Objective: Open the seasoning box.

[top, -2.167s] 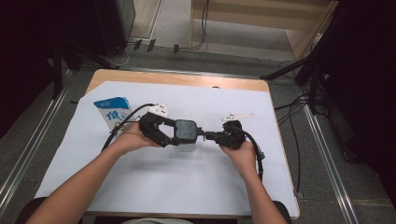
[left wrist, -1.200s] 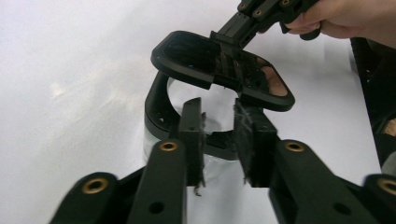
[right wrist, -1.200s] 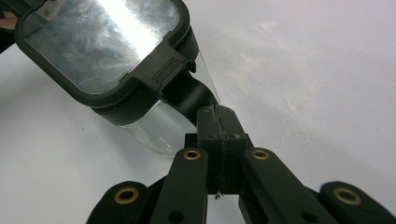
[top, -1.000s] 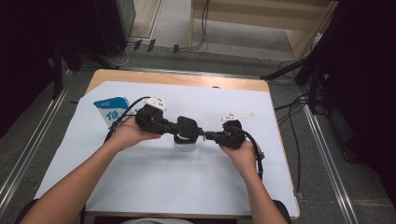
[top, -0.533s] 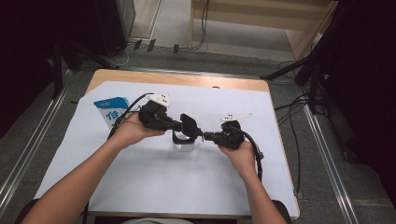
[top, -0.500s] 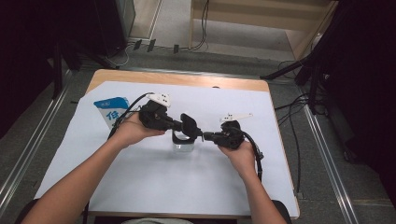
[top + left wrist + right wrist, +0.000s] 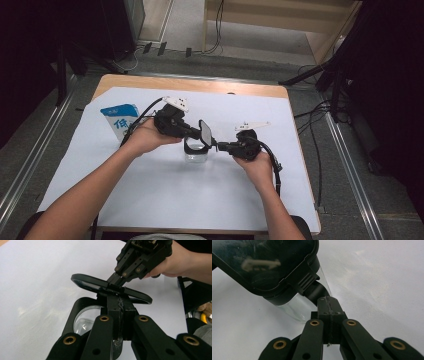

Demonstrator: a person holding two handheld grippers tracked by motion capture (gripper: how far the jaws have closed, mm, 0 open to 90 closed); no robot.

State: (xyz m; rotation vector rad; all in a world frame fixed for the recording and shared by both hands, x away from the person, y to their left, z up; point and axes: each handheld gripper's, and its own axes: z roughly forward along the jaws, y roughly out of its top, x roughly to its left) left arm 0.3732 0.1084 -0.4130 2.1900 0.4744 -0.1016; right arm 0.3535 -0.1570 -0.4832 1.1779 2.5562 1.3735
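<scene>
Covering most of the bench [image 7: 195, 84] is a white sheet [image 7: 165, 200], with a strip of bare wood showing along the far edge; grey floor [image 7: 300, 60] runs beyond it, crossed by black cables, and a pale wooden frame [image 7: 270, 22] stands further back, with dark equipment on both sides of the room. Metal rails [image 7: 350, 175] flank the bench to left and right. Near the middle of the sheet stands a clear glass container [image 7: 195, 155] with a black rim, and its black lid [image 7: 205, 133] is tilted up on edge above it. The left gripper [image 7: 189, 135], held in the person's left hand [image 7: 147, 137], has its fingers [image 7: 117, 315] closed tight on the near edge of the lid, as the left gripper view shows. The right gripper [image 7: 220, 146], held in the right hand [image 7: 255, 162], comes in from the opposite side with its fingers [image 7: 329, 307] shut on a black tab of the container just beneath the lid's ribbed clasp. A blue and white carton [image 7: 120, 119] stands on the sheet toward the far left corner, well apart from the container, just behind the left wrist. A black cable trails from each gripper back across the sheet
</scene>
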